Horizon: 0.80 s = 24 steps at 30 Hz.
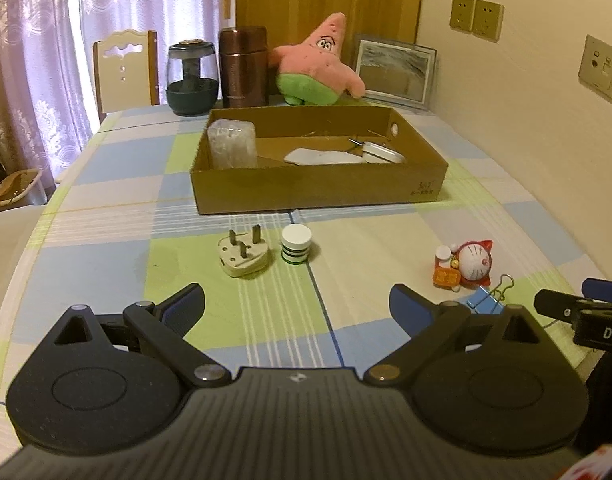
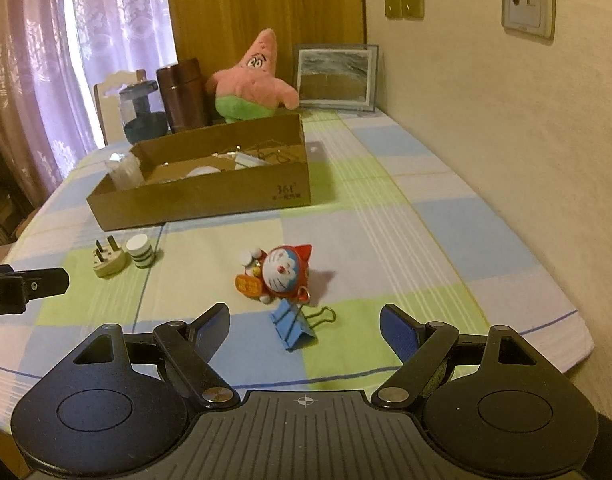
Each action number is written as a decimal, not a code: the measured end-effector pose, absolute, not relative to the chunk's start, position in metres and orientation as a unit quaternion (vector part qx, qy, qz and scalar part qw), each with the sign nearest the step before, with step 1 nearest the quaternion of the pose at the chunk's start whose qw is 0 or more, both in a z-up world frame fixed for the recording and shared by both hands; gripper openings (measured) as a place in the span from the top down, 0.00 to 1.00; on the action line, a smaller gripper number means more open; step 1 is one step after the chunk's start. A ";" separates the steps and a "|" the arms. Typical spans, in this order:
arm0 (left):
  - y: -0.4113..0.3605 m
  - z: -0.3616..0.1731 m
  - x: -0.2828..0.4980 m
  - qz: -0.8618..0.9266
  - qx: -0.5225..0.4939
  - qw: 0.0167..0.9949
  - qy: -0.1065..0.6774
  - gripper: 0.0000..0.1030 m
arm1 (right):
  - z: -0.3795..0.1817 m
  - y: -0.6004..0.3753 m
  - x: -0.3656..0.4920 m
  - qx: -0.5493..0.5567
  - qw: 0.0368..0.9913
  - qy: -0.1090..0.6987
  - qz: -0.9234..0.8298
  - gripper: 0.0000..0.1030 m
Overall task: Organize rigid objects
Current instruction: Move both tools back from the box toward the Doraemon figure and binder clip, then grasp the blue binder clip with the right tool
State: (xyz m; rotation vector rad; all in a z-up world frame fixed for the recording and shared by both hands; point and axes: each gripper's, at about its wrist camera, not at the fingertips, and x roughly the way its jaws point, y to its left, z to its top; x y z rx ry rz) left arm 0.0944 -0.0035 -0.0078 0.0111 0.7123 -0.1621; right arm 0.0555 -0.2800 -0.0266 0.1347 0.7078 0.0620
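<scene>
Blue metal binder clip [image 2: 292, 330] lay on the checked tabletop [image 2: 405, 240] between the right gripper [image 2: 304, 326]'s wide-spread, empty fingers; its sloped sides could be squeezed out during closing.

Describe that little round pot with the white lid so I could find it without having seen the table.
Start at the open cardboard box on the checked tablecloth. On the cloth in front of its near wall stand two small things side by side: a cream wall plug with prongs pointing up, and the small jar. The jar is the round one, with dark green bands under its flat white lid.
</scene>
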 end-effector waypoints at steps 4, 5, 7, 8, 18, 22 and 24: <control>-0.009 -0.011 0.098 -0.087 0.010 0.932 0.352 0.06 | -0.035 -0.283 0.060 0.068 0.931 0.356 0.031 0.23; -0.010 -0.012 0.099 -0.088 0.011 0.932 0.352 0.06 | -0.037 -0.283 0.061 0.068 0.931 0.358 0.032 0.23; -0.014 -0.013 0.101 -0.092 0.012 0.931 0.354 0.06 | -0.041 -0.284 0.064 0.068 0.930 0.361 0.032 0.23; -0.016 -0.014 0.103 -0.094 0.013 0.930 0.354 0.06 | -0.043 -0.285 0.066 0.070 0.929 0.362 0.032 0.23; -0.029 -0.026 0.120 -0.105 0.022 0.926 0.362 0.06 | -0.065 -0.293 0.085 0.091 0.922 0.375 0.027 0.23; -0.032 -0.032 0.126 -0.107 0.023 0.923 0.368 0.06 | -0.071 -0.294 0.088 0.099 0.923 0.369 0.039 0.31; -0.033 -0.036 0.130 -0.109 0.022 0.922 0.371 0.06 | -0.074 -0.292 0.091 0.096 0.922 0.372 0.048 0.41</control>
